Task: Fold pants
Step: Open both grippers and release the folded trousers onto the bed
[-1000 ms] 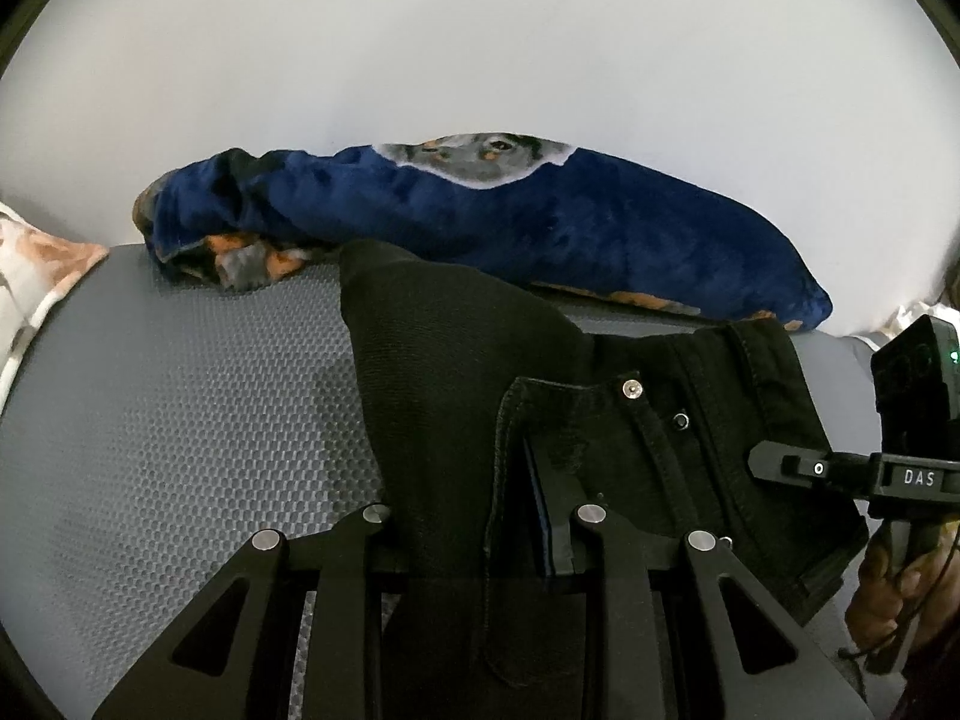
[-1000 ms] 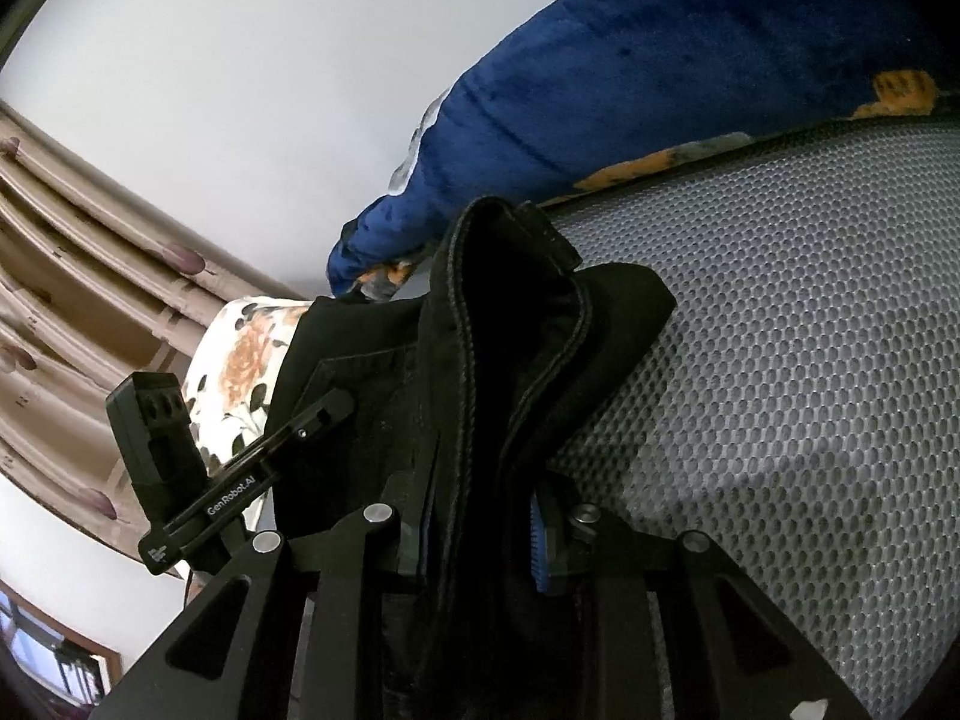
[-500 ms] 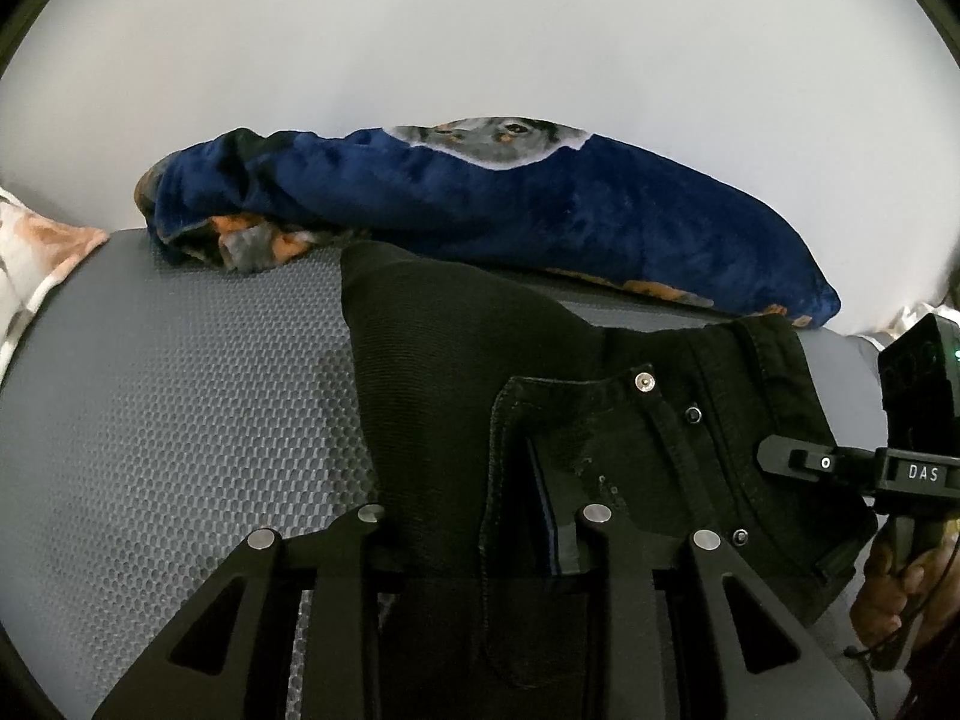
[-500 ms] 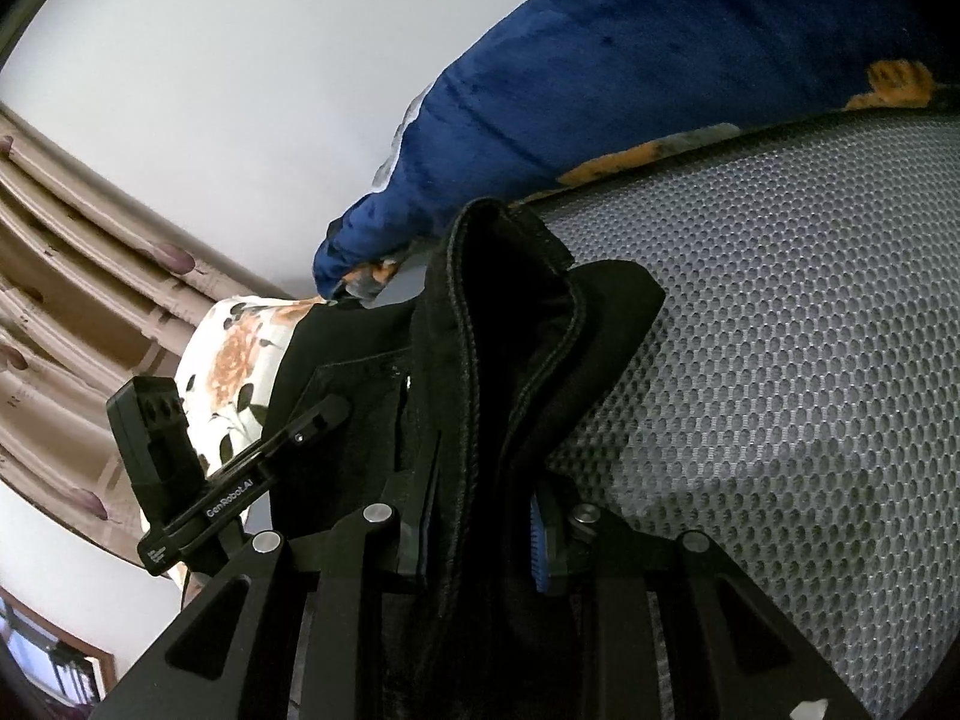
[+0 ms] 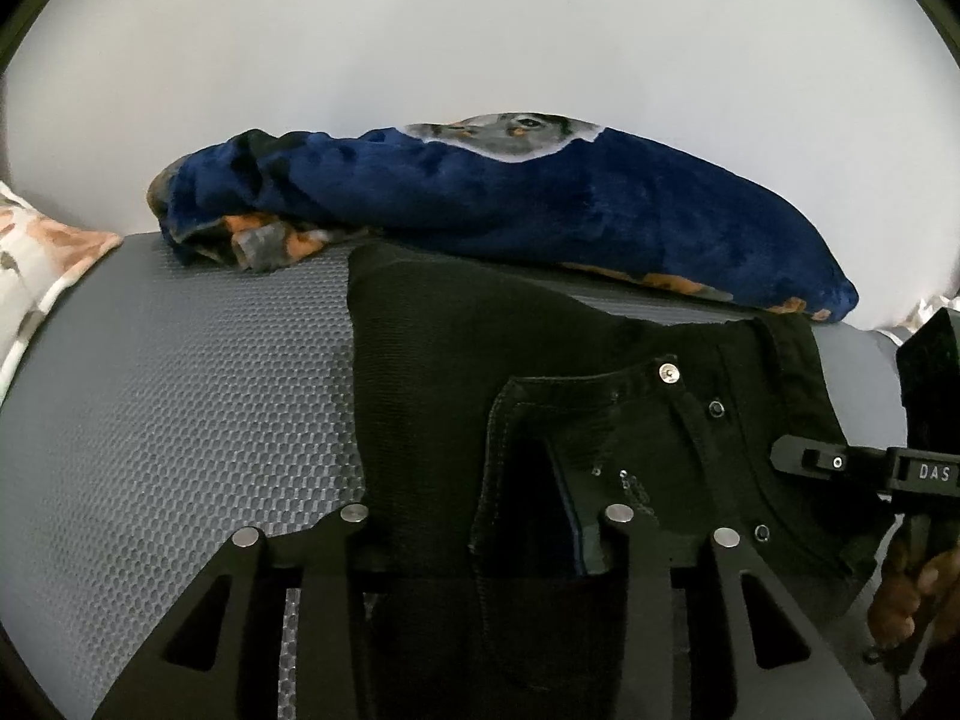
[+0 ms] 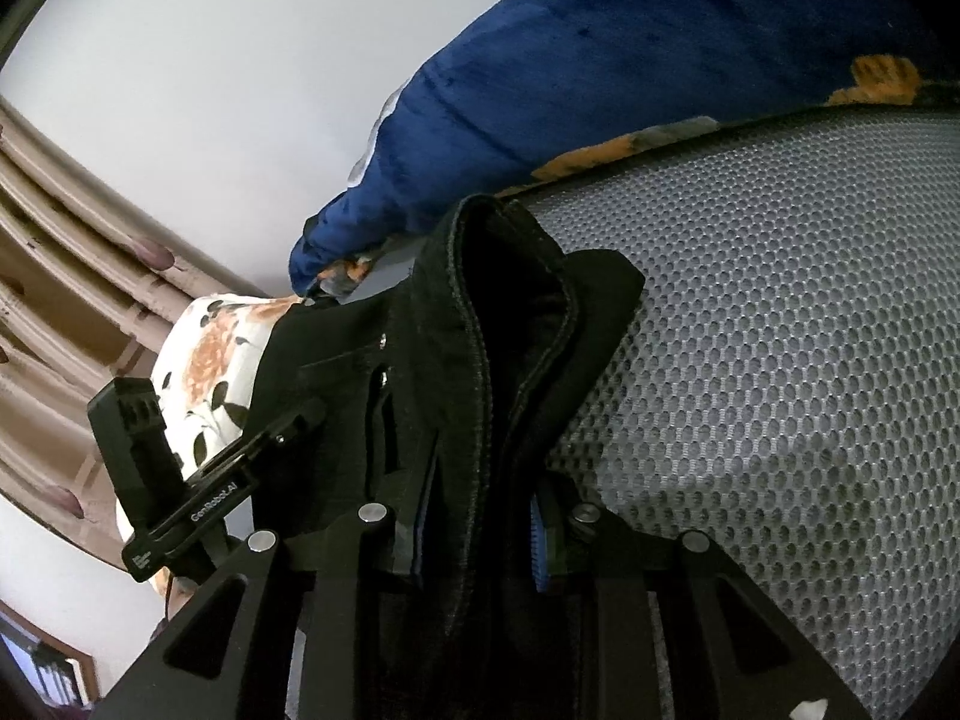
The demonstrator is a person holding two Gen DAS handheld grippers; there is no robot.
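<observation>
Black pants (image 5: 456, 372) lie on a grey mesh bed surface (image 5: 180, 420), waistband end nearest me, with a metal button and rivets showing. My left gripper (image 5: 480, 540) is shut on the pants' waistband fabric, which bunches between its fingers. My right gripper (image 6: 480, 546) is shut on a thick fold of the same pants (image 6: 504, 324), held a little above the mesh surface (image 6: 780, 360). The right gripper's body also shows at the right edge of the left wrist view (image 5: 870, 468), and the left gripper's body at the left of the right wrist view (image 6: 198, 498).
A rolled blue plush blanket (image 5: 540, 210) lies along the far edge of the bed against a white wall; it also shows in the right wrist view (image 6: 600, 72). A floral pillow (image 5: 36, 258) sits at the left. Brown curtains (image 6: 60, 276) hang beyond it.
Both grippers have shifted slightly while holding the pants; the blanket sits a little higher in the left view. The grips have not changed.
</observation>
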